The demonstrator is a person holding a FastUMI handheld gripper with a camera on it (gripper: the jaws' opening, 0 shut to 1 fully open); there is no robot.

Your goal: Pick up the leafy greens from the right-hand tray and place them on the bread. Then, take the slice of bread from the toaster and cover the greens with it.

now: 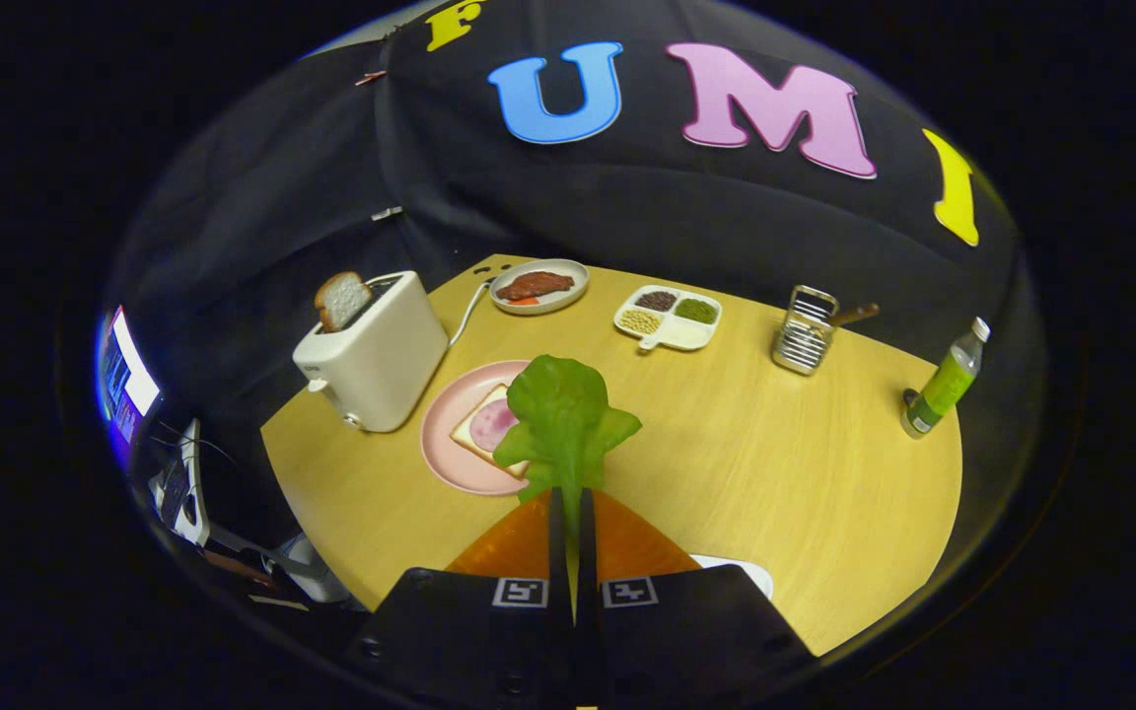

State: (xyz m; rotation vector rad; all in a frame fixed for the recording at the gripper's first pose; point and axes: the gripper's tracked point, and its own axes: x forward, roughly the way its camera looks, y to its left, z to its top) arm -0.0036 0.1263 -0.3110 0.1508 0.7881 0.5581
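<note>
Lower centre, hand-held gripper (573, 513): clenched on stem of leafy greens (563, 419), held up above worktop (755, 463).
Centre left, pink plate (450, 444): bread (477, 434) with ham round laid on it, partly hidden by greens.
Upper left, toaster (376, 355): bread slice (341, 300) seated in slot.

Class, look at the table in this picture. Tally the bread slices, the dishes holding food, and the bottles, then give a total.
Bread slices: 2, one in the toaster, one on the pink plate
Dishes: 3, pink plate, grey plate, divided tray
Bottles: 1
Total: 6
The tool grips the leafy greens.
</note>
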